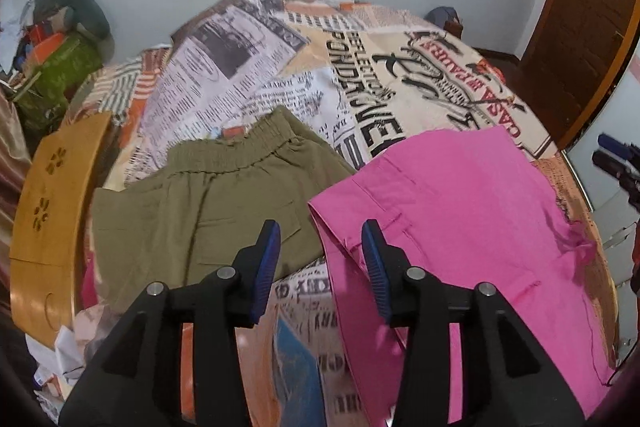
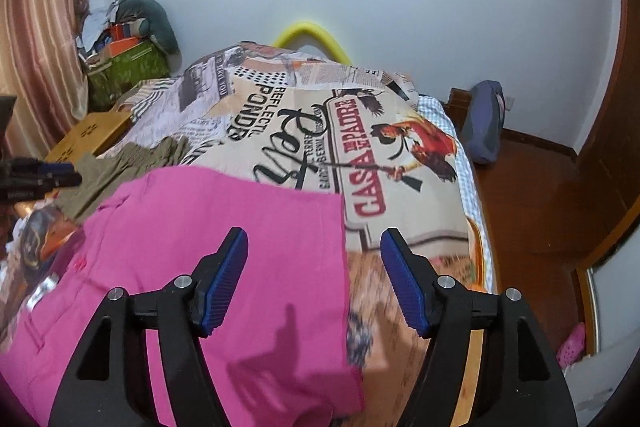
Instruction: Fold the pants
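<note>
Bright pink cotton pants [image 2: 208, 247] lie flat on the newspaper-print bedspread [image 2: 320, 131], apparently spread for folding. Olive-green elastic-waist shorts [image 1: 216, 195] lie beside them at nine o'clock. Left gripper [image 1: 322, 239] hovers over the gap between both garments, jaws wide, empty. Right gripper [image 2: 314, 247] straddles the pants' three-o'clock edge, wide, empty.

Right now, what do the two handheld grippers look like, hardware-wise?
Both match. The left gripper and right gripper have matte black angular plastic bodies with triangular cutouts, silver round pivot pins, and jaws lined with ribbed blue pads. No cables, printed markings, sleeves or hands visible in either wrist view.
</note>
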